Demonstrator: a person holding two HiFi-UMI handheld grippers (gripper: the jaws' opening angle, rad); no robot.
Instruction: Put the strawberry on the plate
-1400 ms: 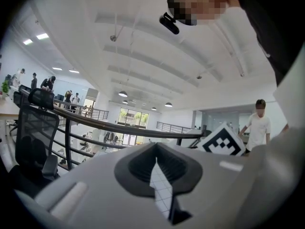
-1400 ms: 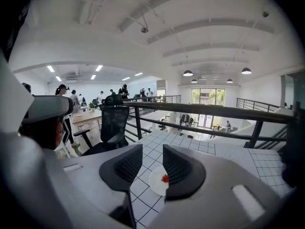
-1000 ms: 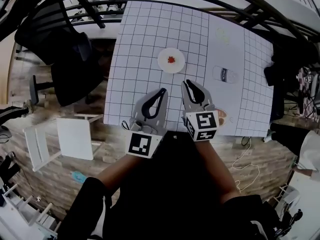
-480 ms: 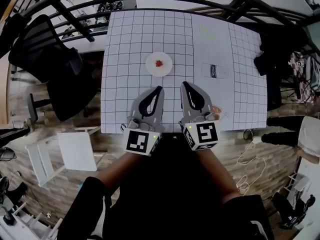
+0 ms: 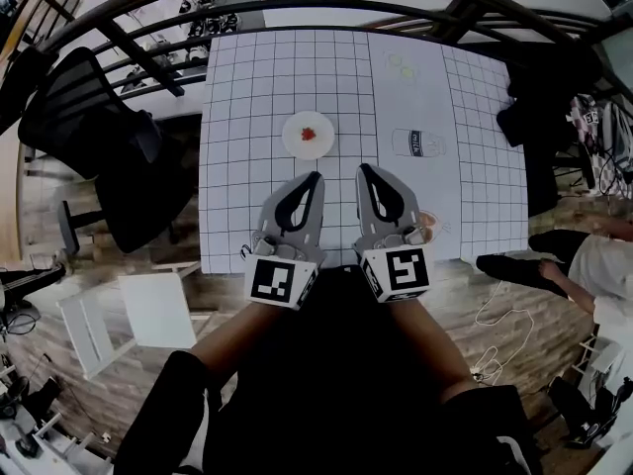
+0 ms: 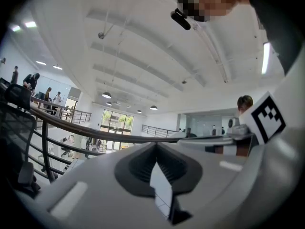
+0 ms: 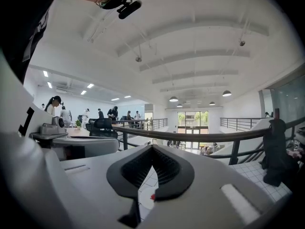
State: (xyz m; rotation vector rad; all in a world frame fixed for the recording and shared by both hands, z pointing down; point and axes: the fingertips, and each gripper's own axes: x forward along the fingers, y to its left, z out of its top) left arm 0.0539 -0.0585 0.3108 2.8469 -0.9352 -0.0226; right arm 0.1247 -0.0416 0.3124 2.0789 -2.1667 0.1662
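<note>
A red strawberry (image 5: pixel 308 134) lies in the middle of a small white plate (image 5: pixel 296 142) on the gridded white table. Both grippers hover over the table's near edge, a good way short of the plate. My left gripper (image 5: pixel 316 176) is shut with nothing in it, its tips pointing at the plate. My right gripper (image 5: pixel 364 167) sits just to its right, also shut and empty. In the right gripper view the shut jaws (image 7: pixel 152 148) frame a sliver of the plate (image 7: pixel 143 198) and the strawberry (image 7: pixel 152 197). The left gripper view shows shut jaws (image 6: pixel 156 145) over the grid.
A white bottle (image 5: pixel 417 143) lies on its side right of the plate. A small round dish (image 5: pixel 433 228) sits by the right gripper, and pale green items (image 5: pixel 401 64) lie at the far edge. A black chair (image 5: pixel 94 117) and white stool (image 5: pixel 129 315) stand left. A person's legs (image 5: pixel 554 260) reach in at right.
The head view has shifted, so table and plate sit further left and higher. Both grippers hold their place at the near edge. A person's legs have come into view at right.
</note>
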